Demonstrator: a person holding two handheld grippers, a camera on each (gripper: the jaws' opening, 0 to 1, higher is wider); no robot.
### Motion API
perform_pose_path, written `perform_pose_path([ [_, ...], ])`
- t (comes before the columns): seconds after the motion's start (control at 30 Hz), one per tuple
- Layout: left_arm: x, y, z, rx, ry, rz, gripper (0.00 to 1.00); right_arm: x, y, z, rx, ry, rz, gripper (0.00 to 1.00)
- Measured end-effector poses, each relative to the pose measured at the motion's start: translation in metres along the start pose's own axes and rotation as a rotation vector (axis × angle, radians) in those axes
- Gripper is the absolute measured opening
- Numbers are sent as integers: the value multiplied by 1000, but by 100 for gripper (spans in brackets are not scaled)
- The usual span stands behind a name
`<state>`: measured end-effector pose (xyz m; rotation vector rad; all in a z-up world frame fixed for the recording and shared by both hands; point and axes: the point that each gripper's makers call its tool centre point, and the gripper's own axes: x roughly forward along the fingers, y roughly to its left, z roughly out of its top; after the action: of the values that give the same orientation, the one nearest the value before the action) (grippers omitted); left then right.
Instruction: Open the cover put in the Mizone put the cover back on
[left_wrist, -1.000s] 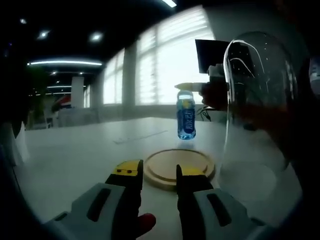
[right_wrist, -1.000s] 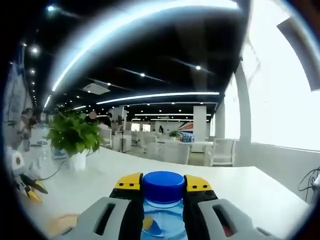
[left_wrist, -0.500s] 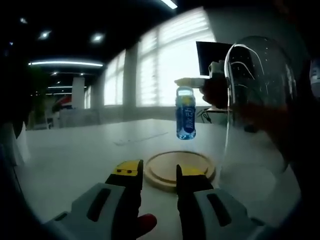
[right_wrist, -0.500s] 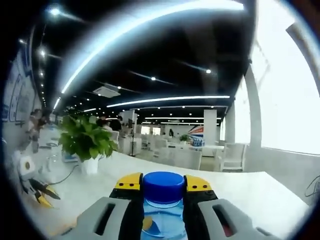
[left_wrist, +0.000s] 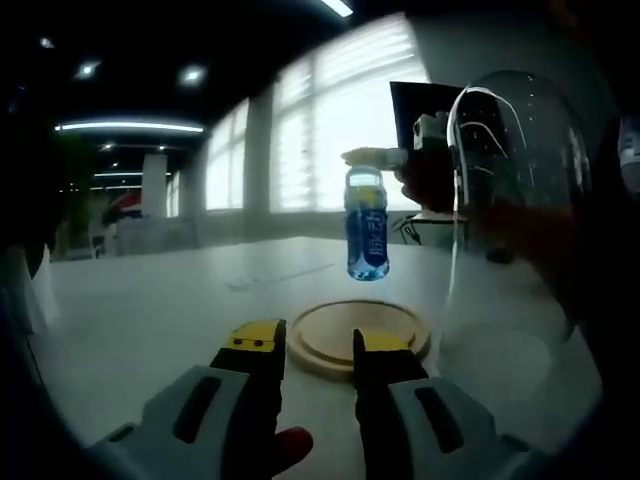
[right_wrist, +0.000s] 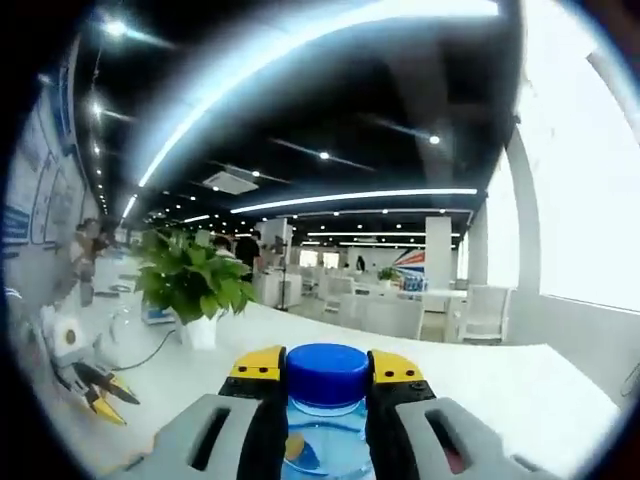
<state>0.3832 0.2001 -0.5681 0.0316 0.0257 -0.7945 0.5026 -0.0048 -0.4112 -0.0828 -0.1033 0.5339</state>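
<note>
The Mizone bottle (left_wrist: 367, 224) has risen over the last second and shifted left, hanging above the wooden base (left_wrist: 358, 338). The right gripper (right_wrist: 326, 375) pinches its neck under the blue cap (right_wrist: 327, 373). The left gripper (left_wrist: 312, 352), fingers spread, waits beside the glass cover (left_wrist: 515, 190). Lowering onto the base likely follows.

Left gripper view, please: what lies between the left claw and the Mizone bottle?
The round wooden base lies on the table between the left claw and the raised Mizone bottle.
</note>
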Motion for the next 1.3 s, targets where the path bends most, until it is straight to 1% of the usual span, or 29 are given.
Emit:
perform_pose_path([
  [0.13,-2,0,-2,-2,15,-7,24,2,7,2,0,-3,16,23],
  [0.27,-5,-2,-3,-3,27,-30,25,4,13,4,4,-3,28,23],
  [0.4,-9,1,-5,-20,42,-45,28,7,20,3,-3,0,45,23],
  [0.5,-10,2,-5,-34,39,-52,28,8,25,3,-13,3,58,23],
  [0.67,-9,0,-12,-21,66,-62,30,7,36,3,-1,0,93,23],
  [0.77,-9,-2,-12,-16,69,-70,30,6,45,6,-7,-1,119,23],
  [0.93,-9,-2,-13,-16,71,-72,30,1,61,10,-41,-6,154,23],
  [1.13,-9,-3,-13,-18,69,-75,30,-3,73,10,-32,-4,189,23],
  [1.2,-9,-2,-12,-20,65,-70,30,-5,80,10,-37,-7,215,23],
  [1.3,-10,-1,-11,-20,63,-67,30,-6,85,12,-40,-8,233,23],
])
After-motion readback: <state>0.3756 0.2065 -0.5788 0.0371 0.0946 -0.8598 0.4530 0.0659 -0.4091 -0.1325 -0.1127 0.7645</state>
